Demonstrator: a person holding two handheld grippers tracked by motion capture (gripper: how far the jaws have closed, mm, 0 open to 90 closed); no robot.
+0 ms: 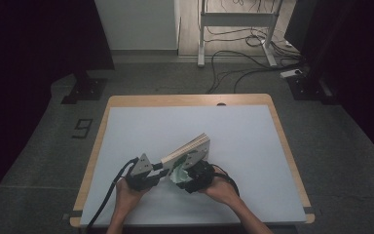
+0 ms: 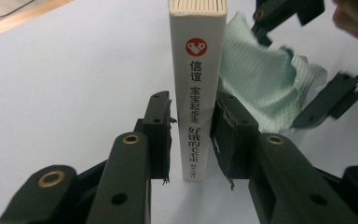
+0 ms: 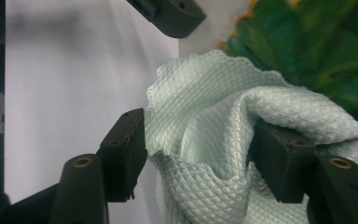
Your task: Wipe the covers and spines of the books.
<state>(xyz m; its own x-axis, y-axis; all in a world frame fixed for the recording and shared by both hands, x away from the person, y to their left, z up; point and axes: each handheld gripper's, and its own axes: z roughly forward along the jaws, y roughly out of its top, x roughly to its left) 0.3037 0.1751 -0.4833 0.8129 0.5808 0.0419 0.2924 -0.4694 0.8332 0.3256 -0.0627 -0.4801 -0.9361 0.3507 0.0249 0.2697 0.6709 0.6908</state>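
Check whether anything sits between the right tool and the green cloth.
Nothing visible does. The cloth already bunches between the right tool's spread jaws, beside the book that the left tool grips.

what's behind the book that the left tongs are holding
A pale green cloth bunches behind the book, with the right tongs around it, jaws apart. The book hides the cloth's near edge, so I cannot tell whether the cloth touches the cover there.

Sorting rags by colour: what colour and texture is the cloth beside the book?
Pale mint green cloth with a fine diamond weave, clearest in the right gripper view.
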